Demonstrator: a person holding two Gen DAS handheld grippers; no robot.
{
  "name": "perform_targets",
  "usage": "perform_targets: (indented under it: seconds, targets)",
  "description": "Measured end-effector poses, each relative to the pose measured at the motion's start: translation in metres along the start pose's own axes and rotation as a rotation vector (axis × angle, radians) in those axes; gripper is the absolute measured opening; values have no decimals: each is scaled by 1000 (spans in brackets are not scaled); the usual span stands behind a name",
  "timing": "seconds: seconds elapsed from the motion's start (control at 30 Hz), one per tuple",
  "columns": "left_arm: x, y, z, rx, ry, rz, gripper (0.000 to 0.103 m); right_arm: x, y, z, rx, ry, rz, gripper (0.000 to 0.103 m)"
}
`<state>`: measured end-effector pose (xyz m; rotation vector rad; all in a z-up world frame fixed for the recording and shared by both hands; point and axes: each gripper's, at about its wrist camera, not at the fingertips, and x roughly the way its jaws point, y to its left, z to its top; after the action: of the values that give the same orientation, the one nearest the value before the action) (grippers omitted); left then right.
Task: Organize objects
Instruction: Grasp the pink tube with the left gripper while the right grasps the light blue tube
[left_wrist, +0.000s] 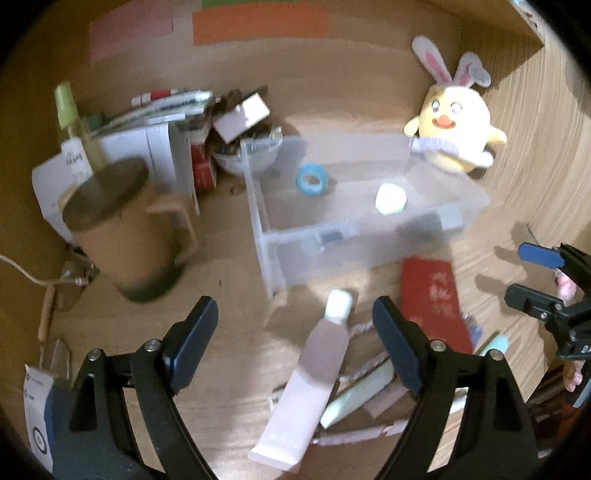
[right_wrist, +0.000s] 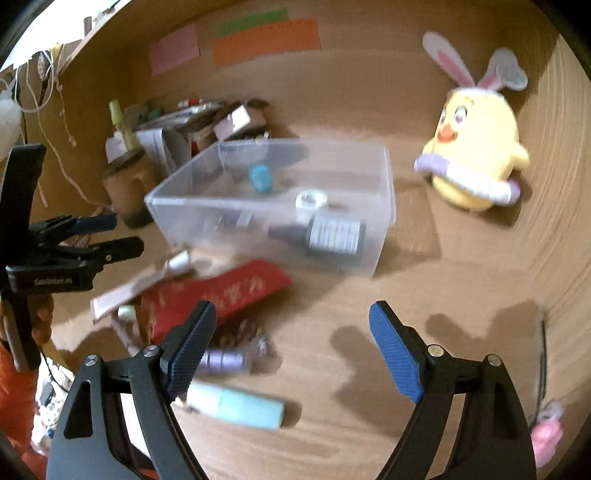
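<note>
The left tongs (left_wrist: 295, 325) are spread wide and hold nothing; a pale pink tube (left_wrist: 314, 384) lies on the desk (left_wrist: 236, 332) in the gap between their fingers, its white cap pointing away toward the clear plastic box (left_wrist: 365, 236), though whether either pad touches it cannot be told. Just right of the tube a red packet (left_wrist: 432, 295) lies flat, with a mint-coloured tube (left_wrist: 354, 395) beside the right finger. The right tongs (right_wrist: 293, 343) are also spread and empty, over bare desk; the mint-coloured tube (right_wrist: 236, 406) lies near their left finger, and a small purple bottle (right_wrist: 225, 360) sits partly behind that finger. The box (right_wrist: 384, 206) stands well ahead of both tongs and holds a blue tape roll (right_wrist: 260, 178), a white roll (right_wrist: 312, 201) and a dark bottle (right_wrist: 332, 234) on its side. A yellow plush chick (right_wrist: 476, 155) stands right of the box, a brown lidded mug (left_wrist: 129, 229) to its left.
</note>
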<state>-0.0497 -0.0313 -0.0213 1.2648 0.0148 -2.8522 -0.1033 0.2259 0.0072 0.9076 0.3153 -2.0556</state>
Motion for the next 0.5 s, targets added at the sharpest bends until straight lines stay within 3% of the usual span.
perform_targets:
  seconds: [0.5]
  targets:
    - [48,2,-8,-20,143,-55,86,8,15,-53,78,118,81,83]
